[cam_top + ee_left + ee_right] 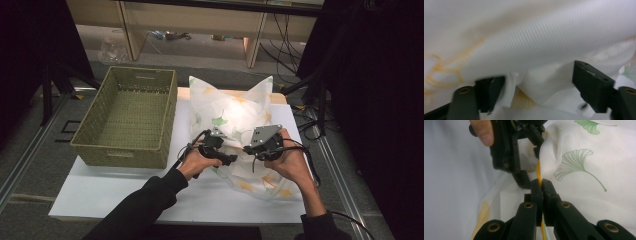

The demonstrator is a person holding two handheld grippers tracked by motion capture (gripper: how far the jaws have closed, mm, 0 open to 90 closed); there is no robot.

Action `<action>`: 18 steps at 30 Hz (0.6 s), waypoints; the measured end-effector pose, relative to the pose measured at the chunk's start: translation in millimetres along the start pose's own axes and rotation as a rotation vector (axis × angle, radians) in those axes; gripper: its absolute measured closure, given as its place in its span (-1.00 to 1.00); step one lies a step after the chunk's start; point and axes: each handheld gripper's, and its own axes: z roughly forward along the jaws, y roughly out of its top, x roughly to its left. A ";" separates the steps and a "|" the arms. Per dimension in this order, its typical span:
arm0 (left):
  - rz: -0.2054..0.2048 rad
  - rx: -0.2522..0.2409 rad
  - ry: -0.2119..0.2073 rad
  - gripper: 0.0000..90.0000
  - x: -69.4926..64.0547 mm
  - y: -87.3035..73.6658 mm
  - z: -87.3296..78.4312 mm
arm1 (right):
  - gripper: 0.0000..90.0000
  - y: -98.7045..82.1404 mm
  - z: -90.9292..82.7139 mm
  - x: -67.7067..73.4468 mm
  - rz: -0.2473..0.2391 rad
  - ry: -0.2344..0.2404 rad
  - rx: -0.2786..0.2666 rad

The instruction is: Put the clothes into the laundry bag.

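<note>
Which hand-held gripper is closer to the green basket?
The left hand-held gripper. It sits just right of the woven basket, open around a fold of the leaf-print pillowcase. The right hand-held gripper is farther right, pinching the pillowcase edge.

Dim room, glare on pillowcase [235,112], close-ups blurred.

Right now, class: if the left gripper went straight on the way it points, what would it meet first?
Most likely the white leaf-print pillowcase: the left gripper has it right ahead and bunched between its open fingers.
</note>
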 end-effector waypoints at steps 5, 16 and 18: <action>0.075 0.036 0.048 -0.02 5.9 -1.5 13.9 | 1.00 -0.5 4.2 0.7 -0.002 -0.002 0.008; 0.025 -0.051 0.073 0.86 14.2 25.1 34.4 | 1.00 -4.1 4.3 -1.1 0.009 -0.004 0.017; 0.003 -0.055 0.092 0.83 17.5 24.3 38.0 | 1.00 -5.2 4.7 -2.0 0.009 -0.007 0.020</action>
